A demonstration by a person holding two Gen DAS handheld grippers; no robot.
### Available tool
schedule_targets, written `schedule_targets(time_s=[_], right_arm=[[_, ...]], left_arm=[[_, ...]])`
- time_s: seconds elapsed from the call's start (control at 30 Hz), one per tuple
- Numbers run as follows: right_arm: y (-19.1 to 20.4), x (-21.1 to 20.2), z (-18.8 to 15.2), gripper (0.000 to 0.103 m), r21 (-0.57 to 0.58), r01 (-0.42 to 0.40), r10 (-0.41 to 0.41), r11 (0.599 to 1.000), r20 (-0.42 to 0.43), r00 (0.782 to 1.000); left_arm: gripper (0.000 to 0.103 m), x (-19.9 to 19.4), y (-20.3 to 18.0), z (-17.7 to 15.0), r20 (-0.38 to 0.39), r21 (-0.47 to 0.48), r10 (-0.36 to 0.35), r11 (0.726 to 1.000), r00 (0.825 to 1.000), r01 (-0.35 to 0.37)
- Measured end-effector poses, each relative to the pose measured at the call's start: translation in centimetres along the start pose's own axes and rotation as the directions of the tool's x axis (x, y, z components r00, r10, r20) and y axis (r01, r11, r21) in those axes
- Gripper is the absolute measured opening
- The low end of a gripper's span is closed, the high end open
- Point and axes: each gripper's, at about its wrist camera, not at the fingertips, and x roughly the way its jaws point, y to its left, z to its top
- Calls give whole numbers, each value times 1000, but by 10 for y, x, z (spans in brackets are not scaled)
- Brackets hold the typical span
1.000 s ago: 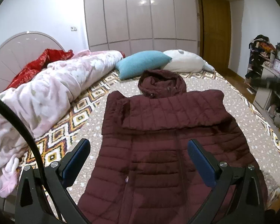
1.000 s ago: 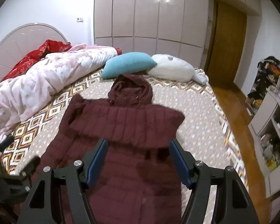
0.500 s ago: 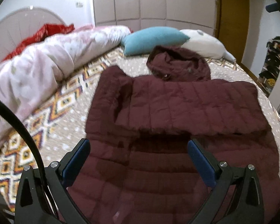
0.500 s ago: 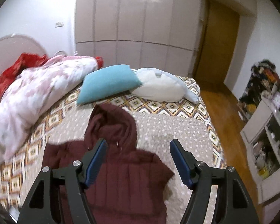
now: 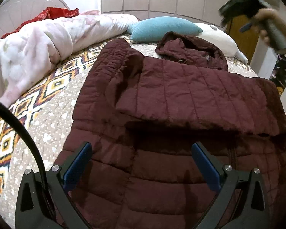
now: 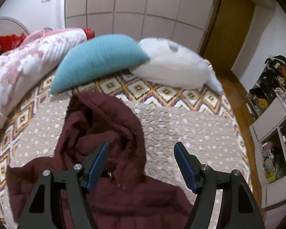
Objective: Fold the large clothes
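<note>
- A big dark red puffy coat (image 5: 181, 99) lies flat on the bed (image 5: 47, 118).
- Its sleeves are folded across the chest, one on top.
- The hood (image 6: 97, 122) lies past the coat's top, pointing to the blue pillow (image 6: 101, 61) and the white pillow (image 6: 173, 66).
- A pink fluffy blanket (image 5: 38, 51) is piled along the side of the bed, and something red (image 5: 53, 13) lies behind it.
- The left tool (image 5: 141, 152) hangs over the lower part of the coat. Its blue fingers stand wide apart and hold nothing.
- The right tool (image 6: 141, 152) hangs over the hood and neck. Its fingers are wide apart too, with nothing pinched.
- In the left view, a hand (image 5: 272, 22) holds the right tool up high, near the brown door (image 6: 226, 24).
</note>
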Motion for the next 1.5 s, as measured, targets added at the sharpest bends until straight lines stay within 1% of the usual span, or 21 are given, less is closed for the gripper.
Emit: schedule_targets(time_s=[0.2, 0.37, 0.57, 0.63, 0.87, 0.9, 0.93, 1.0, 1.03, 1.07, 1.1, 1.2, 1.33, 1.5], right_arm=[[15, 59, 15, 75, 2, 34, -34, 999, -15, 999], [30, 97, 21, 75, -28, 67, -68, 997, -34, 997], [43, 129, 18, 75, -63, 98, -101, 993, -50, 994], [42, 140, 14, 75, -70, 120, -125, 990, -62, 990], [40, 163, 4, 75, -71, 139, -145, 988, -91, 985], [41, 165, 3, 70, -76, 138, -145, 987, -92, 985], [43, 166, 2, 66, -79, 128, -135, 989, -90, 987], [46, 165, 1, 46, -87, 105, -113, 991, -88, 990], [47, 165, 1, 39, -89, 95, -103, 992, -89, 991], [48, 162, 1, 30, -88, 80, -87, 993, -86, 992], [49, 158, 2, 25, -87, 74, -80, 993, -74, 994], [44, 144, 4, 19, -52, 49, -51, 997, -43, 998], [39, 113, 4, 17, -23, 7, -7, 1000, 0, 1000], [37, 48, -5, 16, -58, -42, 46, 997, 58, 997]], left_arm=[[103, 18, 9, -8, -48, -38, -46, 998, 998, 45], [103, 18, 11, -11, -34, -51, -65, 997, 997, 63], [103, 18, 11, -12, -33, -58, -71, 996, 997, 69], [103, 19, 11, -12, -34, -56, -69, 996, 997, 67], [103, 20, 11, -12, -39, -55, -65, 996, 997, 63], [103, 20, 11, -12, -39, -55, -66, 996, 997, 64], [103, 21, 11, -12, -40, -55, -66, 996, 997, 63], [103, 21, 12, -12, -41, -54, -66, 997, 997, 63], [103, 21, 12, -12, -41, -54, -66, 997, 997, 63], [103, 21, 12, -12, -41, -55, -66, 996, 997, 64], [103, 21, 12, -12, -41, -55, -66, 996, 997, 64], [103, 22, 13, -12, -43, -57, -71, 996, 997, 68], [103, 25, 16, -12, -44, -66, -83, 995, 996, 80], [103, 28, 17, -12, -46, -67, -87, 994, 995, 83]])
